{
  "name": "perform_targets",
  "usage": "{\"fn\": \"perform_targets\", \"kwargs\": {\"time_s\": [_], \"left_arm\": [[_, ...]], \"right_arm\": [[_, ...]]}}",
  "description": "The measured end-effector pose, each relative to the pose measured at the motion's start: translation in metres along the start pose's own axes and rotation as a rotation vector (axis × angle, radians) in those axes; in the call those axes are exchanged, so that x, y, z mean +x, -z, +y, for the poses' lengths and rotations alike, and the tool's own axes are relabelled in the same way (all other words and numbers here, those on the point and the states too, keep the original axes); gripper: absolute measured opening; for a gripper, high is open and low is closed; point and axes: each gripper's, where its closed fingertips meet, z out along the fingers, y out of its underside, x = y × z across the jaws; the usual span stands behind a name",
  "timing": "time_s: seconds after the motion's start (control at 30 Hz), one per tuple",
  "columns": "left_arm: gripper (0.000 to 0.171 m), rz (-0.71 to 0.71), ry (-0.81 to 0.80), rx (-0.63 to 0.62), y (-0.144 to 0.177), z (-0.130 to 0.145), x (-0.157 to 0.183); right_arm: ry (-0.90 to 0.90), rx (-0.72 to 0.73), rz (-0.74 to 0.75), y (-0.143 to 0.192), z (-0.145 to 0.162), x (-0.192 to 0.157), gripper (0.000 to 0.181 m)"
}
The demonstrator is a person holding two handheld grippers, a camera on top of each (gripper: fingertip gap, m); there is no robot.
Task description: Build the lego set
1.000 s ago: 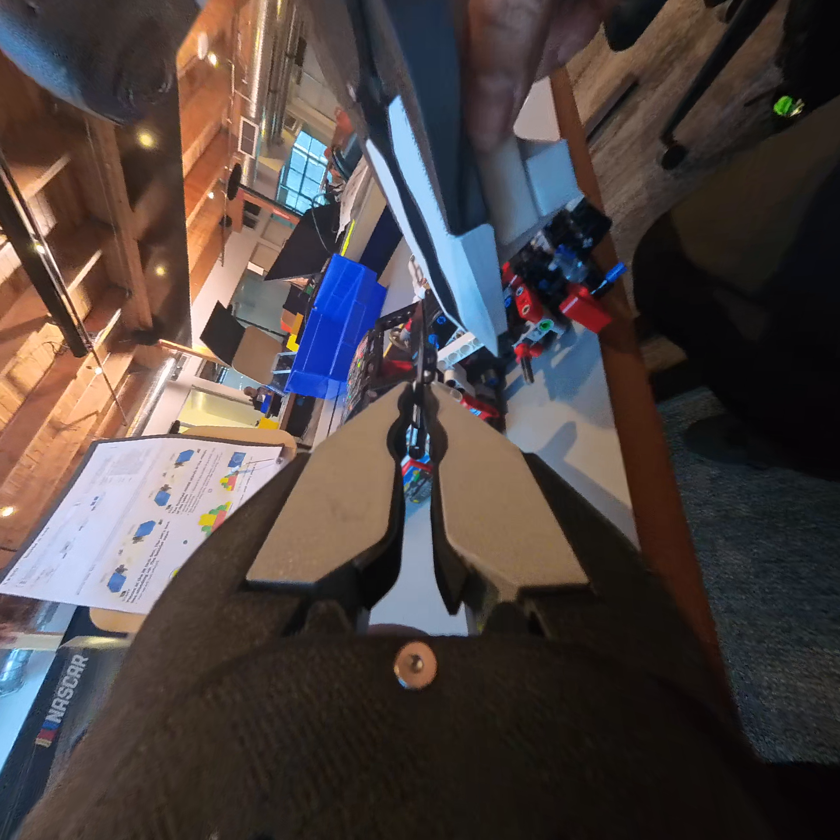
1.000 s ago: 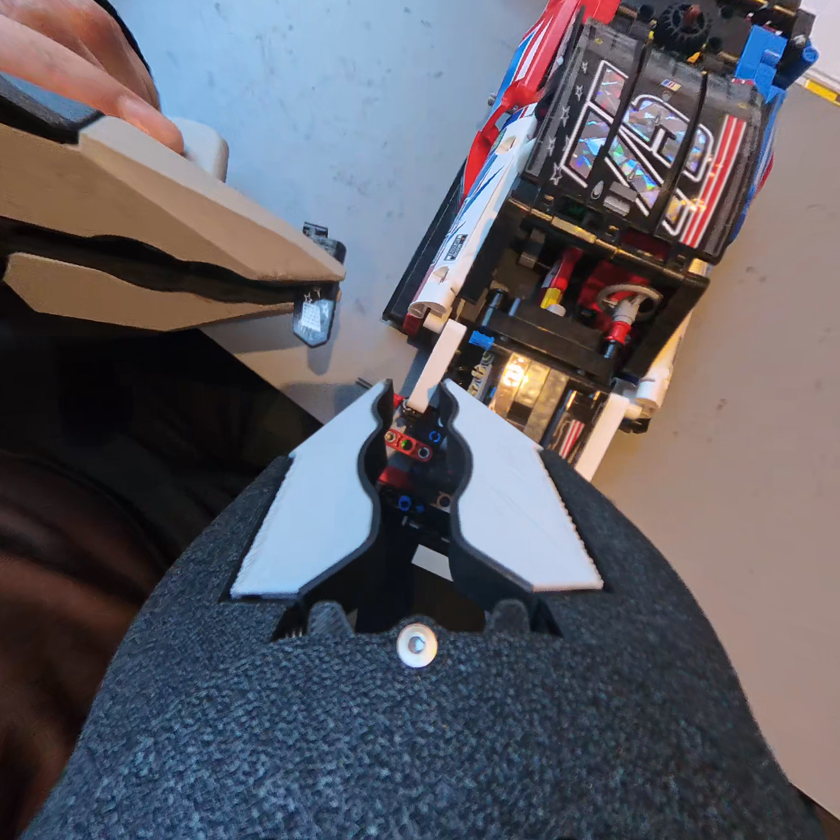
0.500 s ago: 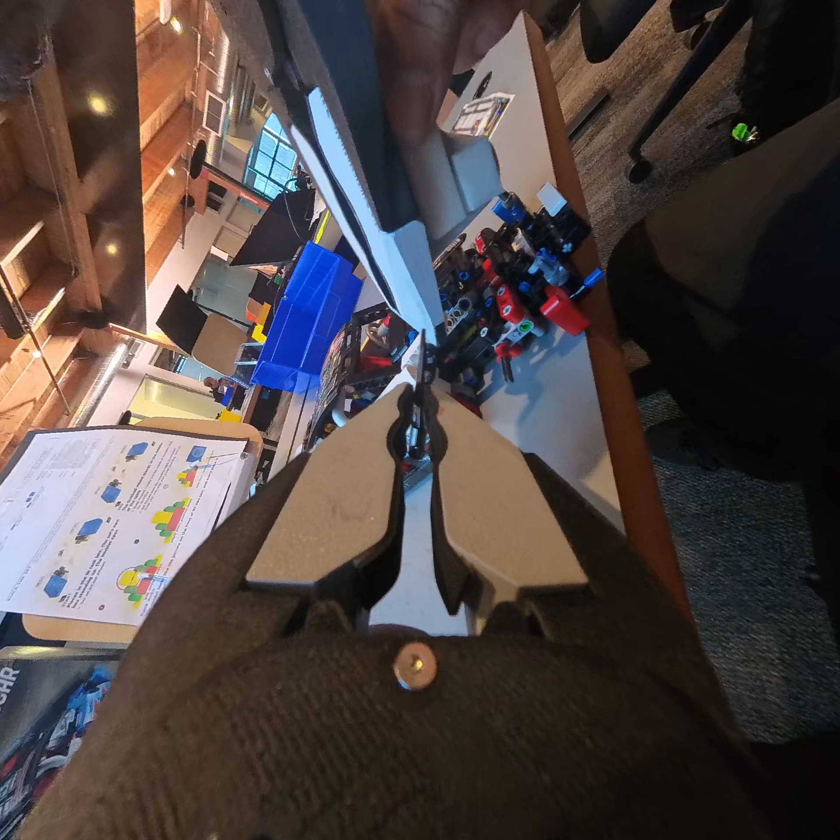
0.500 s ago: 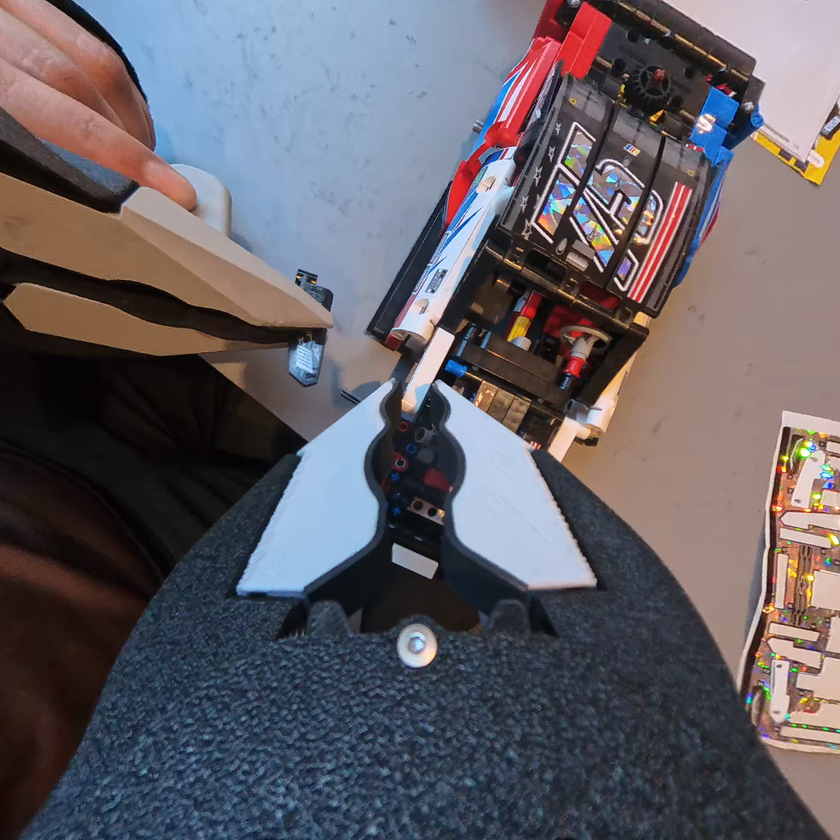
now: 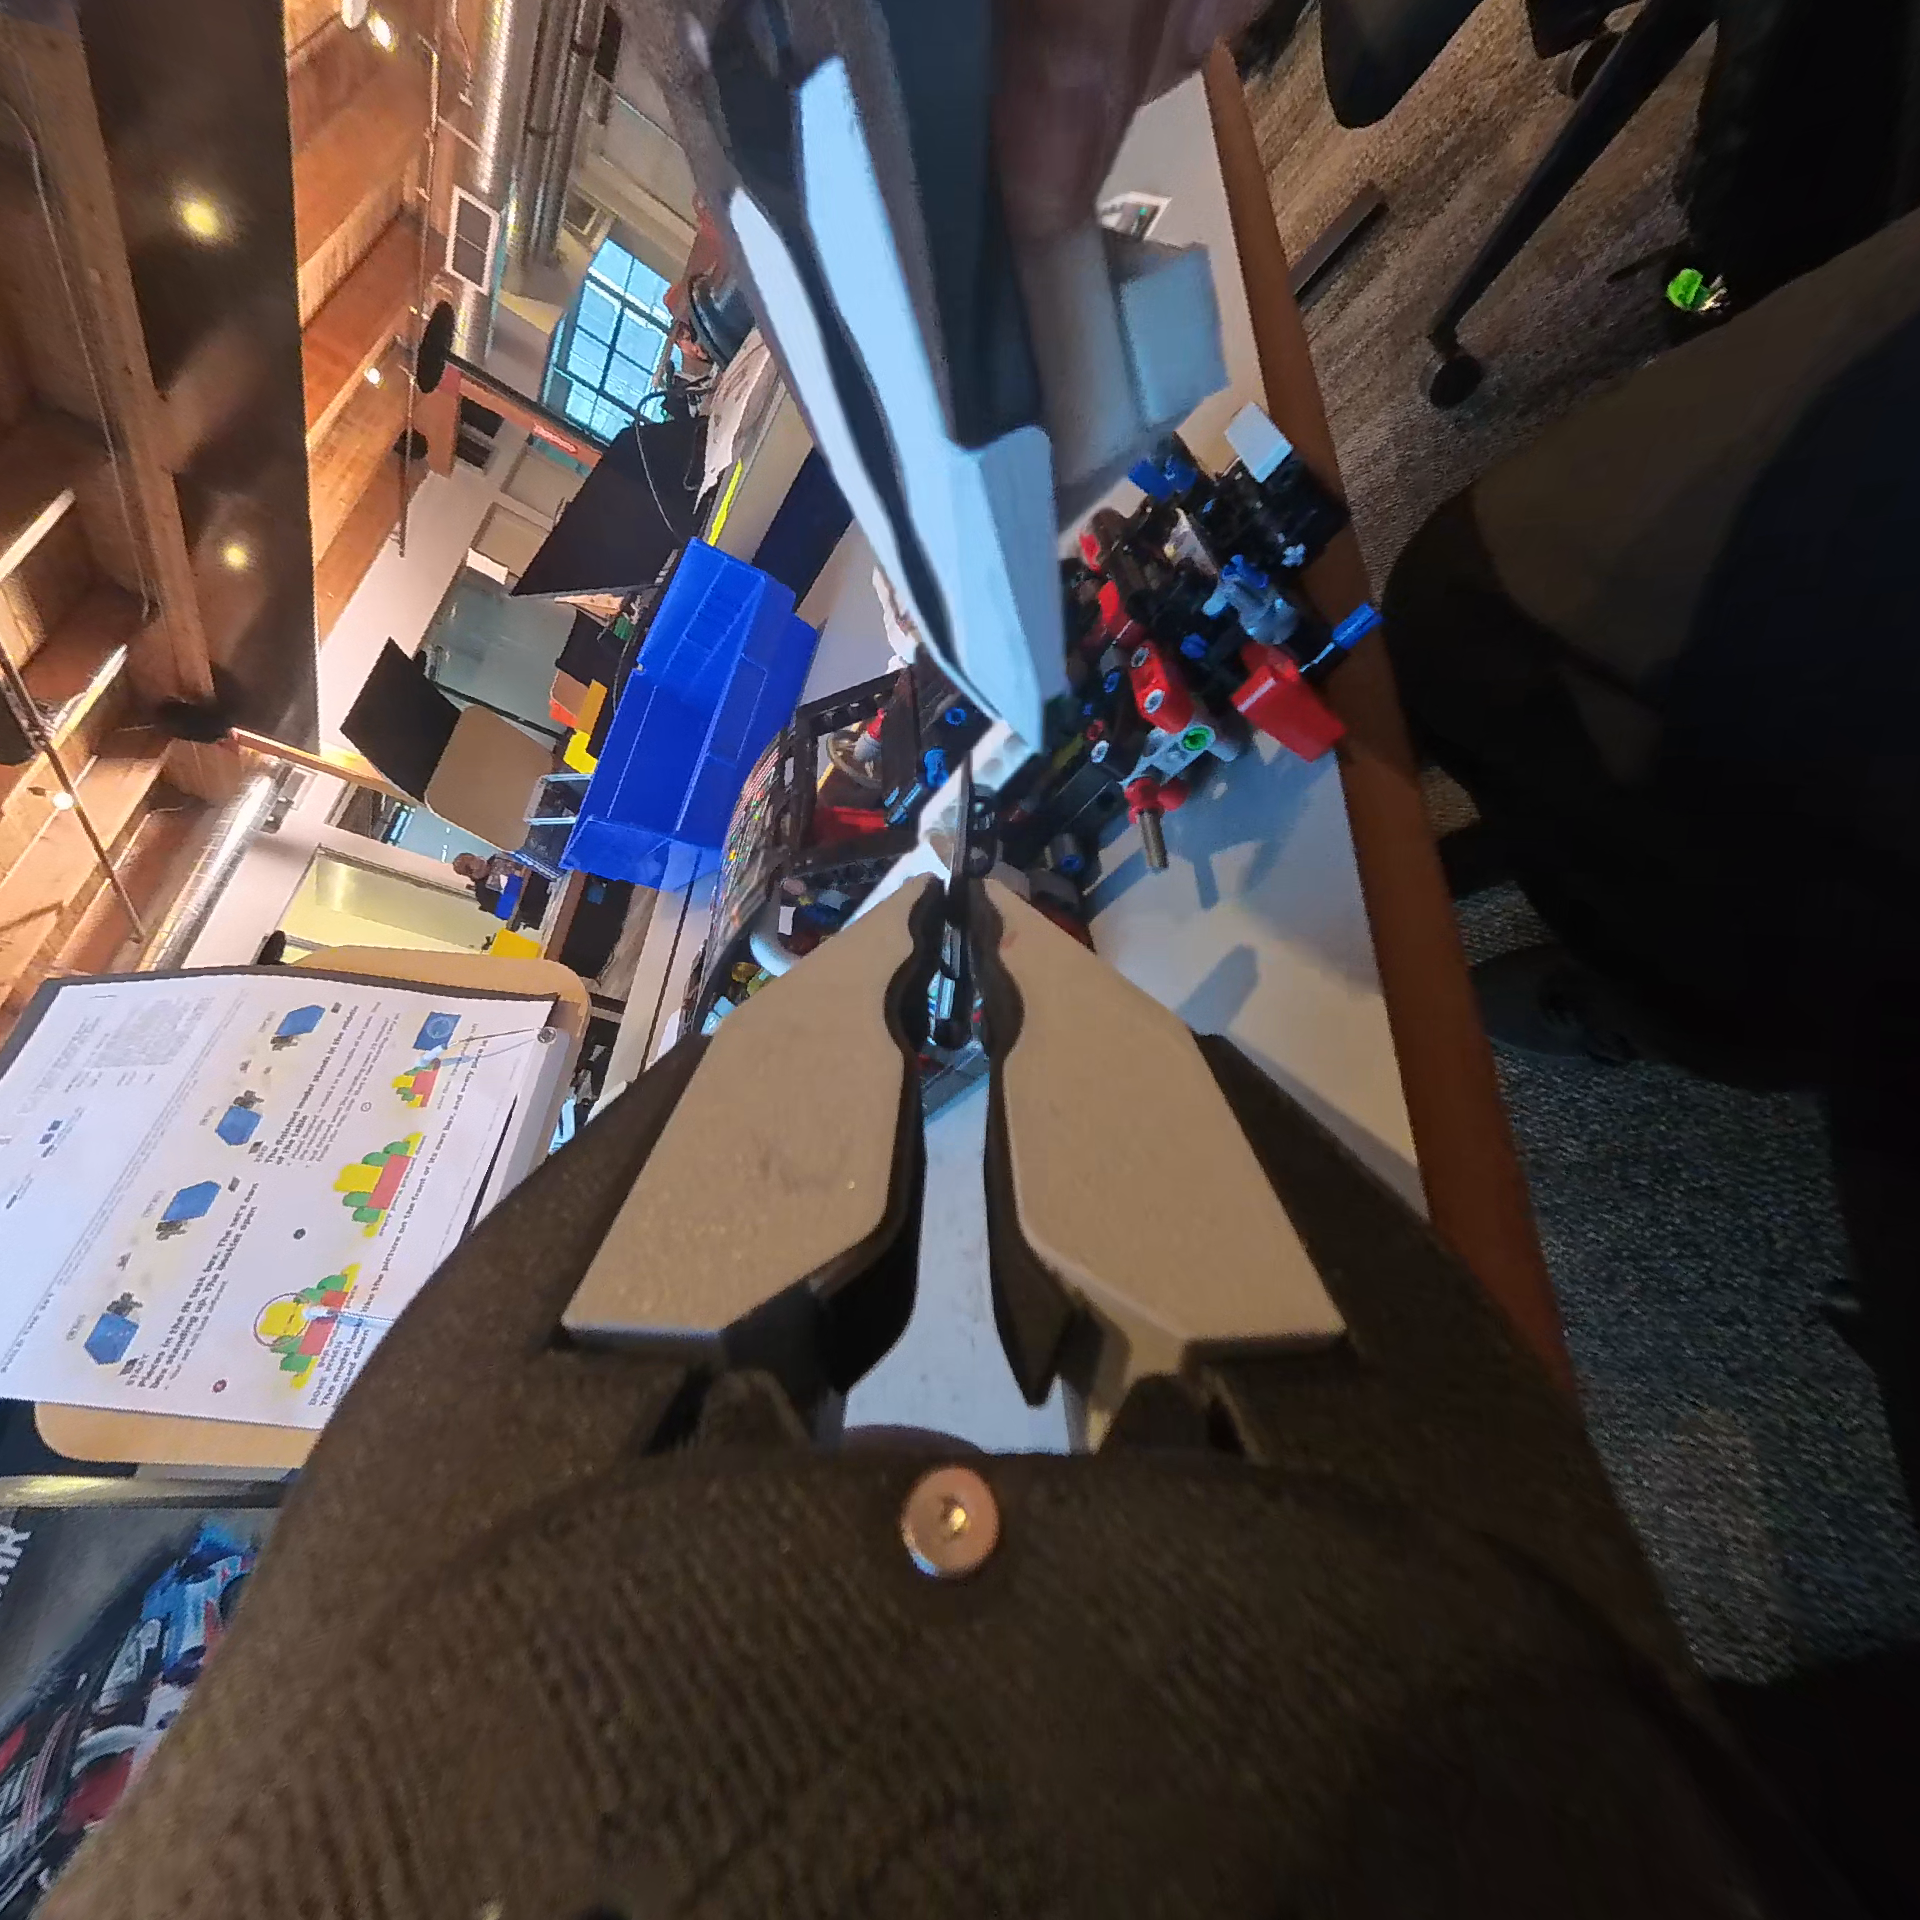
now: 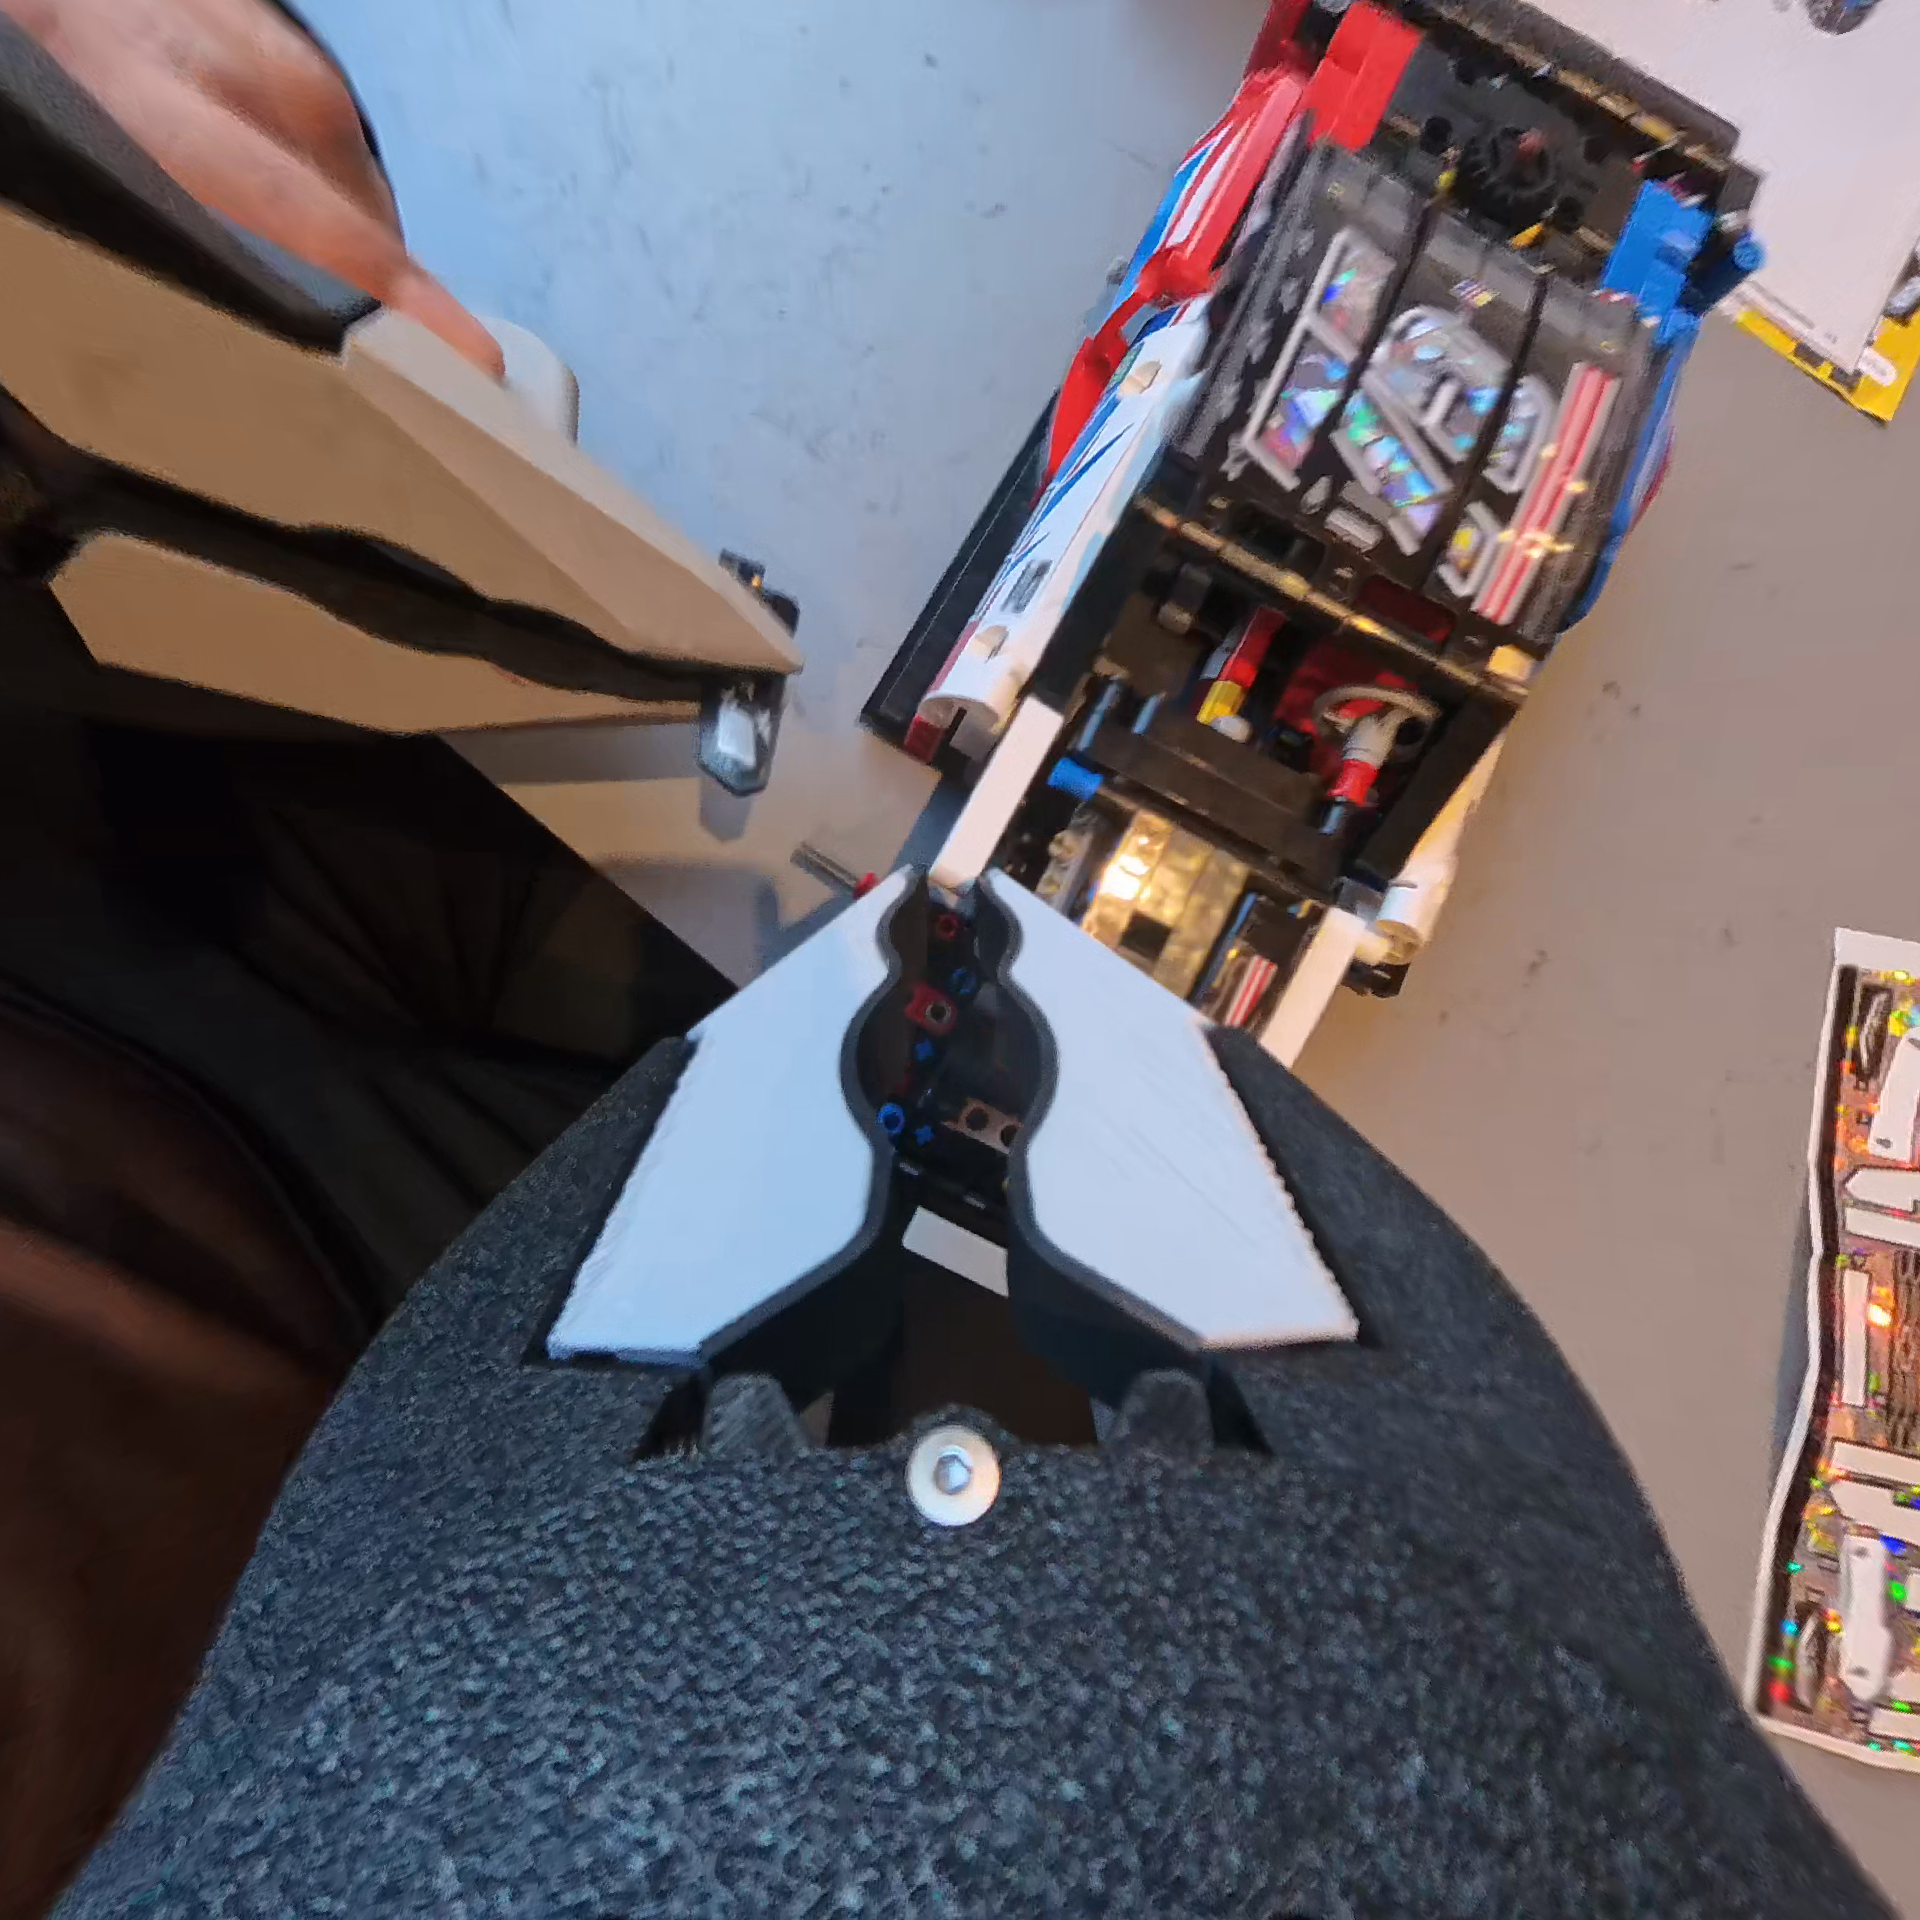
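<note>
The left gripper has its fingers pressed together on a small thin dark piece, which sticks out past the fingertips edge-on; seen from the right wrist view, the same piece is a small dark tile with a pale sticker face, hanging just beyond the left gripper tips, above the grey table and near the car model's front-left corner.

The right gripper is nearly closed at the tips, pinching a black lego sub-assembly studded with red and blue pins. A white beam rises from between those tips toward the car model, which lies on the table just beyond the gripper, black-roofed with holographic stickers, red and blue on its sides.

To the right of the car model lies a holographic sticker sheet. From the left wrist view, loose lego parts sit piled at the table's wooden edge, a blue bin beyond the car model, and an instruction sheet to the left.
</note>
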Motion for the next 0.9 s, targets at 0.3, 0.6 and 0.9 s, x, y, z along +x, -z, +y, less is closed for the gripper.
{"fn": "perform_targets", "kwargs": {"time_s": [0.3,0.6,0.9], "left_arm": [[0.0,0.0,0.003,-0.001,0.0,0.0,0.0],[0.0,0.006,0.004,0.0,0.0,0.0,0.001],[0.0,0.004,0.0,0.002,-0.001,-0.001,0.0]], "right_arm": [[0.085,-0.005,-0.002,0.015,-0.007,0.006,0.004],[0.142,-0.091,-0.095,0.0,0.003,-0.004,0.0],[0.222,-0.12,-0.154,0.0,-0.002,-0.006,0.0]]}}
